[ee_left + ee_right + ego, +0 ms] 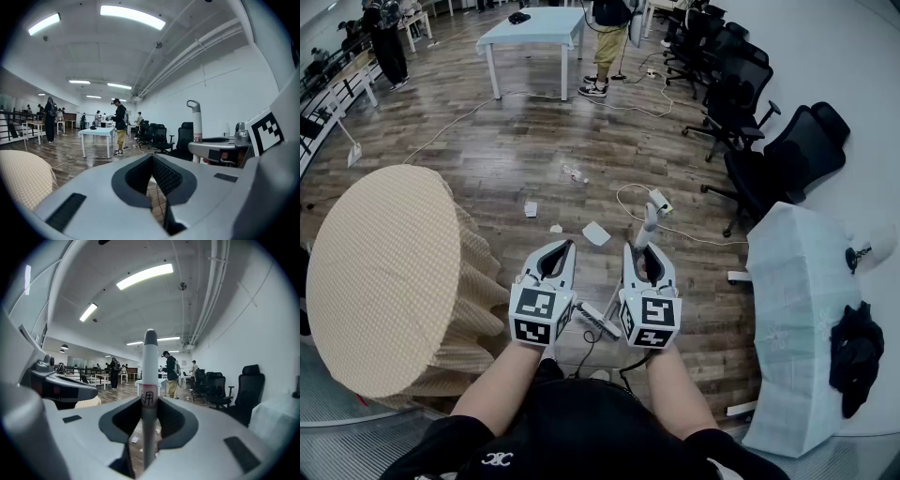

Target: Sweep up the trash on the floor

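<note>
Around: round wicker table (384,272) crowding left; covered table (797,309), office chairs (769,159) lining right.
Trash: paper scraps (595,233) lying on wood floor (487,150) just ahead of grippers.
Right gripper (649,264): clamping broom handle (651,217), long axis along jaws, tip pointing fwd.
Left gripper (558,255): jaws resting nearly together, empty.
Room: open floor stretching btwn tables.
</note>
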The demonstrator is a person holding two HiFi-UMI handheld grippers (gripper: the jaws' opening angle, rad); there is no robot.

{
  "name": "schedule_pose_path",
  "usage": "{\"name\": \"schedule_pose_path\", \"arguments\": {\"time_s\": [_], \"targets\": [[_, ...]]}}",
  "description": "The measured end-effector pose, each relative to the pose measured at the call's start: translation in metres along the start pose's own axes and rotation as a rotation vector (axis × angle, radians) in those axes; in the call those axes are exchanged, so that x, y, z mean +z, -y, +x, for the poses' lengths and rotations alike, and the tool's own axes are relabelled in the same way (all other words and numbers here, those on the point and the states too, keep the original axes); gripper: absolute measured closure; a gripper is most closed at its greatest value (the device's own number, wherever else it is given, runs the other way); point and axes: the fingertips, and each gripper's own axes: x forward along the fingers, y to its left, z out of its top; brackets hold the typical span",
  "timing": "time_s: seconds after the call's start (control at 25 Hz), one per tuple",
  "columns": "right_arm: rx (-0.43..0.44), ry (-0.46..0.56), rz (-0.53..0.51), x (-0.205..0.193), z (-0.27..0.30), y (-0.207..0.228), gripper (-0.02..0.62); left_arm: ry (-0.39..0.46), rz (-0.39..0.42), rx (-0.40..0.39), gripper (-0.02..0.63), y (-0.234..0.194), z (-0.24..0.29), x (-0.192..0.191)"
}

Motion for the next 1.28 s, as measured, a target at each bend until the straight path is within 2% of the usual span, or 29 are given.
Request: {"name": "schedule_pose_path", "arguments": {"time_s": [0.32, 0.8, 1.0, 1.28], "targets": [[0.042, 0.007, 0.009, 0.004, 0.026, -0.014, 0.483, -0.016, 0.002, 0.015, 0.611, -0.022, 0.011, -0.001], [0.068, -0.032, -0.065, 0.009, 0.083, -0.042, 0.483, -0.024, -0.031, 0.012, 0.611, -0.083, 0.029, -0.008], [0.039, -0.043, -0.105, 0.011, 0.111, -0.055, 0.483, -0.021, -0.041, -0.01, 0.611, -0.127, 0.033, -0.01], [-0.059, -0.051, -0.13, 0.02, 0.144, -0.054, 0.482, -0.029, -0.074, -0.049, 0.611, -0.18, 0.038, -0.02]]}}
